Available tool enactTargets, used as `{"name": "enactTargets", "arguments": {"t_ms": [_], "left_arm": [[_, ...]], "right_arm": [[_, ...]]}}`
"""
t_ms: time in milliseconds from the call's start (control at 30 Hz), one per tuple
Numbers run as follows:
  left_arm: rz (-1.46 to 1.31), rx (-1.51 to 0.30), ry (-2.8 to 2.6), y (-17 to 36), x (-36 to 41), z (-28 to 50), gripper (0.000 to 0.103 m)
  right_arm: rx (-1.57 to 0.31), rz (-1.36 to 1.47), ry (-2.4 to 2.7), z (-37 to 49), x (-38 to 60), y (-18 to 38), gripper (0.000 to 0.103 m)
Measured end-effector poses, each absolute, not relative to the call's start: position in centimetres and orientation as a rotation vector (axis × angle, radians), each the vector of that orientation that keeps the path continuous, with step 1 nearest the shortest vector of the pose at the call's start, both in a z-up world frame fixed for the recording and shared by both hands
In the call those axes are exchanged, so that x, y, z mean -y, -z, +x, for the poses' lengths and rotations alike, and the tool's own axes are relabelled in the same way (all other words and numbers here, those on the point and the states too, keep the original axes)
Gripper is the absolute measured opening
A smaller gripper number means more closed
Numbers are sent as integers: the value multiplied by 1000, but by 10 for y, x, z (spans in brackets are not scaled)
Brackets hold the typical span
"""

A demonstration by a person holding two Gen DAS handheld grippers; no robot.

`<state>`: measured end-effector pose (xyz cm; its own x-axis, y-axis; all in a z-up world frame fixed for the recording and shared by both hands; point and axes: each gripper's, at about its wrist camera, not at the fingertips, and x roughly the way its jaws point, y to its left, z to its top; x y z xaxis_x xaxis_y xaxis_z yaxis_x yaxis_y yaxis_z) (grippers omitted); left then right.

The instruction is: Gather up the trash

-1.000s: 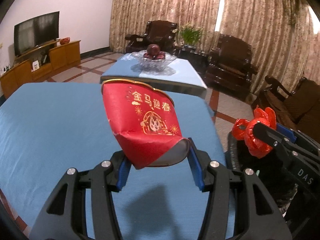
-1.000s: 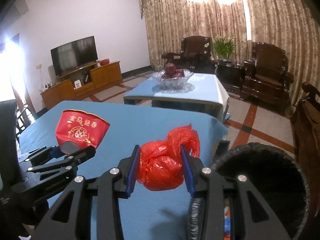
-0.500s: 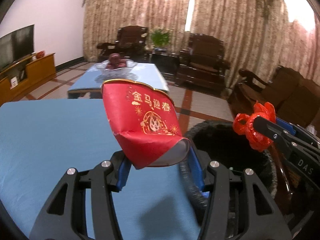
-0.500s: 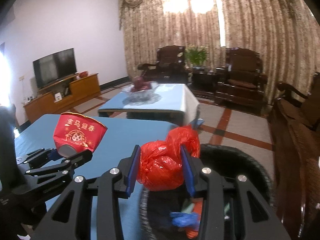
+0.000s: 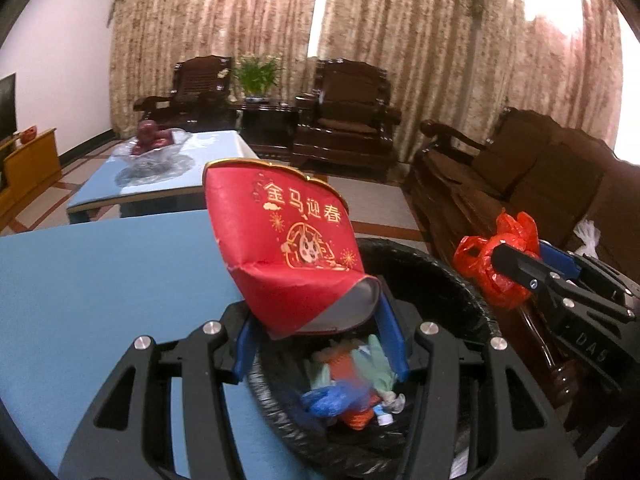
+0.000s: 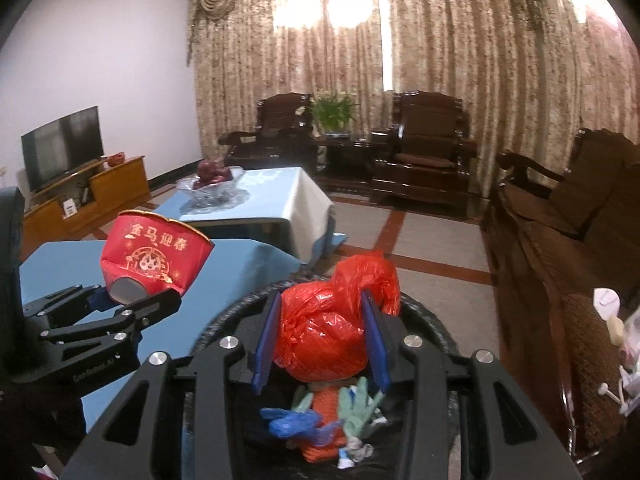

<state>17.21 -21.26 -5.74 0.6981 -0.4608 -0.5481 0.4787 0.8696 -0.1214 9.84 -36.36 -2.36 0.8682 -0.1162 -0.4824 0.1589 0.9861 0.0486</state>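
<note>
Bin (image 6: pixel 224 320), black-lined, sits right below both grippers, w/ gloves (image 6: pixel 356 404) & scraps inside. R gripper (image 6: pixel 322 332) pinches red bag (image 6: pixel 324 332) over bin mouth. L gripper (image 5: pixel 320 340) pinches crushed red cup (image 5: pixel 288 248) by its base, above bin's near rim, beside blue table (image 5: pixel 100 280). Farther: 2nd table w/ fruit bowl (image 6: pixel 212 184), armchairs (image 6: pixel 428 152), curtains (image 6: pixel 460 40).
</note>
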Motion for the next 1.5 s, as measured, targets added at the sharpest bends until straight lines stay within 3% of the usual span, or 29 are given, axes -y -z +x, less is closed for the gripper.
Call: {"name": "enactTargets", "arguments": {"t_ms": [333, 467, 567, 633, 700, 767, 1067, 1500], "left_arm": [[76, -653, 569, 87, 251, 185, 50], [82, -705, 599, 102, 262, 197, 55], [83, -719, 617, 109, 262, 202, 73], [76, -715, 628, 110, 257, 203, 79], [69, -714, 628, 110, 251, 204, 87], [63, -711, 623, 108, 244, 204, 89], [35, -672, 516, 74, 190, 196, 94], [43, -620, 401, 16, 128, 145, 96]], "right_arm": [[-567, 108, 200, 107, 393, 57, 40], [-608, 126, 217, 115, 406, 76, 46], [-631, 135, 223, 121, 414, 85, 57], [-631, 145, 229, 120, 418, 88, 77], [-624, 153, 237, 119, 419, 90, 91], [-615, 164, 240, 116, 420, 89, 97], [-592, 208, 207, 103, 408, 67, 97], [-506, 151, 87, 65, 352, -7, 97]]}}
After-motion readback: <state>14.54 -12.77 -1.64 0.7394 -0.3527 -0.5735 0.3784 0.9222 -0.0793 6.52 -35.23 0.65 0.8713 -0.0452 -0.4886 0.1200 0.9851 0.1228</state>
